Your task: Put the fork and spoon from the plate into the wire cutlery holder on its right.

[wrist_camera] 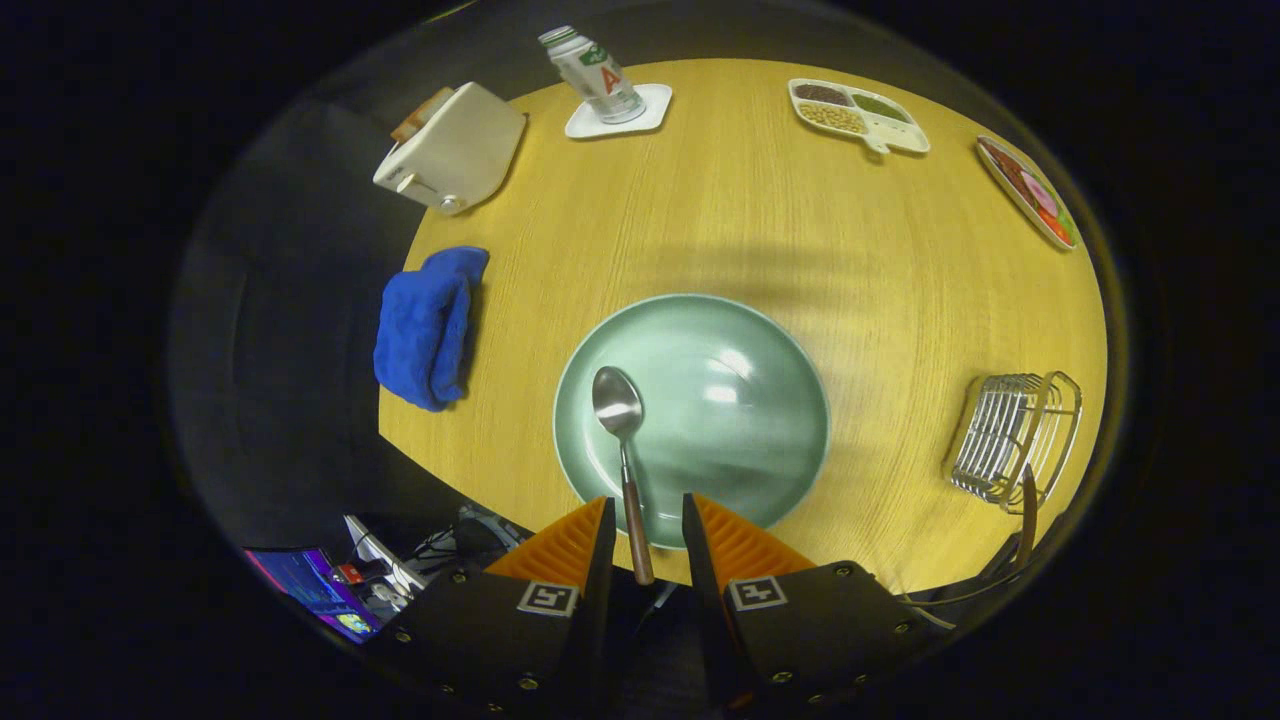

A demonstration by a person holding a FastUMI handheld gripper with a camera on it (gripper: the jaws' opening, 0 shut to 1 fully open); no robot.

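A round pale-green ceramic plate [735, 400] sits low in the middle of the frame on a round light wooden table [700, 210]. On its left half lies a steel spoon with a dark brown handle [622, 440], bowl pointing up the frame, handle running down over the plate's rim into the gap between the two fingers of the gripper [648, 520] at the bottom centre. The fingers stand apart on either side of the handle with space showing on both sides, so the claw is part open and grips nothing. Each finger carries a small square black-and-white marker tag.

At the lower right, a silver wire cutlery holder [1010, 435] stands near the table's edge; a dark brown handle [1028, 510] sticks out of it at its lower side, and what is on the end inside the wires is hard to make out.

At the upper middle, a small bottle with a white label [592, 75] stands on a white square coaster [640, 115]; a large red letter A can be read on it, the rest is too small. A white toaster [455, 150] holding bread sits at the upper left, a folded blue cloth [425, 325] at the left. A white divided tray of beans and grains [855, 112] lies at the upper right, and further right a plate of mixed food [1030, 190] is squeezed by the lens. A lit screen [315, 590] shows at the lower left, cut off.
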